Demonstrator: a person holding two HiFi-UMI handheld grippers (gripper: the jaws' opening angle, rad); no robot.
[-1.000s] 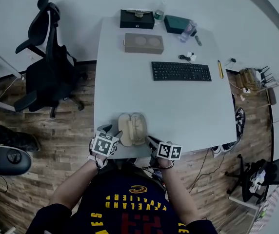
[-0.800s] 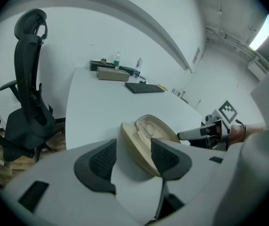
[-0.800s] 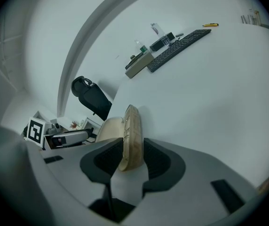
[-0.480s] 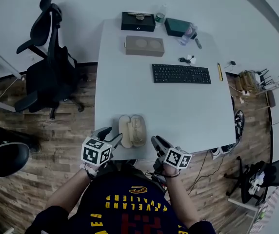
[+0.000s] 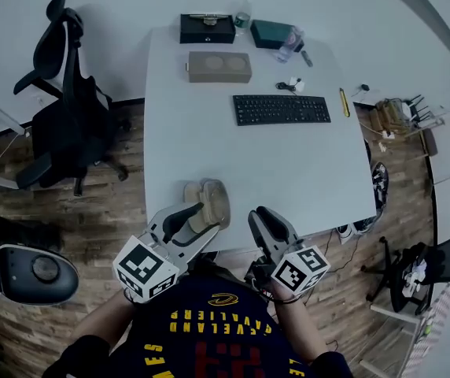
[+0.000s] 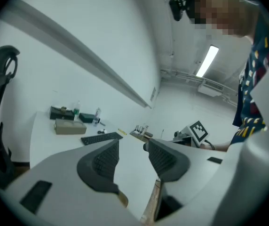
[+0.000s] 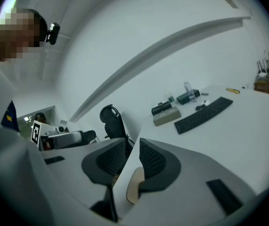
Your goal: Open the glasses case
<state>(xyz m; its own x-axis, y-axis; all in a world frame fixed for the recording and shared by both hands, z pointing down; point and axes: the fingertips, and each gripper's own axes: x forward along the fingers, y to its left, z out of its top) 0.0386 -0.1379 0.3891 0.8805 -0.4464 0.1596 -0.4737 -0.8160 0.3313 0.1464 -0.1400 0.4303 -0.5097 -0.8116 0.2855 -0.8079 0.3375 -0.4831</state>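
a brown wood-plank floor (image 5: 91, 211) meets a plain white wall. a large white rectangular counter (image 5: 288, 164) stands in the middle, with a black high-backed office chair (image 5: 64, 116) beside its left edge. near the far end lie a flat black keyboard (image 5: 281, 109), a tan rectangular box (image 5: 219, 67), a black box (image 5: 207, 28) and a dark green case (image 5: 272, 34). the beige oval glasses case (image 5: 207, 205) lies open at the counter's near edge, left of centre. the left gripper (image 6: 130, 147) hangs over that edge just beside the case, its fingers closing with nothing between them. the right gripper (image 7: 132, 147), apart from the case, is also closing on empty air.
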